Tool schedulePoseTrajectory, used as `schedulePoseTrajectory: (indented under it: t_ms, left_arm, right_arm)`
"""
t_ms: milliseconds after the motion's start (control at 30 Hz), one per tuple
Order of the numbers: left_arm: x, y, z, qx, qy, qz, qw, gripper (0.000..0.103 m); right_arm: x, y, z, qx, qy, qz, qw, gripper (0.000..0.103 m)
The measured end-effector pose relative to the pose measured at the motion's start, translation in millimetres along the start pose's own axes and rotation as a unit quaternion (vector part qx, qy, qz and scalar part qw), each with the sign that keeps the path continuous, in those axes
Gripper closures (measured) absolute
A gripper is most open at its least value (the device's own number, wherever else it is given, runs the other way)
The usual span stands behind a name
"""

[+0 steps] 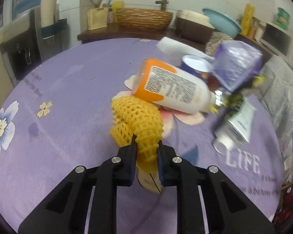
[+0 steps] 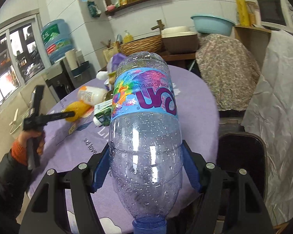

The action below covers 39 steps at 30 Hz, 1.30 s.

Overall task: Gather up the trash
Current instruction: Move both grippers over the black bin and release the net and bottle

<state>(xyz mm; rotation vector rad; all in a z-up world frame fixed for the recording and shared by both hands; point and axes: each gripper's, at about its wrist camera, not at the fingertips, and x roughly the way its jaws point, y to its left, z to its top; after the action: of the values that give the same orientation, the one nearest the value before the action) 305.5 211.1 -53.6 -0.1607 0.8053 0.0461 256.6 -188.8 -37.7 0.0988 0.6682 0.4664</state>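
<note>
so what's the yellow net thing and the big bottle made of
The yellow net, pinched in the left gripper: looks like soft foam mesh, matte, its open lattice bending under the pads. The big bottle in the right gripper: clear thin plastic, glossy, with droplets inside and a printed film label.

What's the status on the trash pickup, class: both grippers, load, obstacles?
Left gripper shut on yellow foam net. Right gripper shut on empty water bottle. Lotion bottle touching net.
</note>
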Motion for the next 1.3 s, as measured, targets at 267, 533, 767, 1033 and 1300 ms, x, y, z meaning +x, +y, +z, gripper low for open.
schedulePoseTrajectory:
  t_ms: [267, 533, 767, 1033, 1300]
  left_arm:
    - [-71, -59, -32, 0.046, -0.032, -0.098, 0.9936, 0.085]
    - [-64, -210, -20, 0.167, -0.009, -0.239, 0.9566, 0.085]
    - [11, -365, -3, 0.242, 0.075, -0.286, 0.9243, 0.085]
    - [117, -461, -15, 0.275, 0.161, -0.204, 0.9258, 0.085]
    - [169, -465, -34, 0.264, 0.22, -0.167, 0.9239, 0.085]
  right_arm:
    - [-27, -64, -23, 0.055, -0.03, -0.103, 0.993, 0.036]
    - [-41, -138, -58, 0.112, -0.024, -0.223, 0.968, 0.036]
    - [-10, -180, -88, 0.155, 0.02, -0.206, 0.966, 0.036]
    - [40, -204, -103, 0.177, 0.065, -0.205, 0.961, 0.036]
    - [73, -220, -113, 0.193, 0.093, -0.215, 0.953, 0.036]
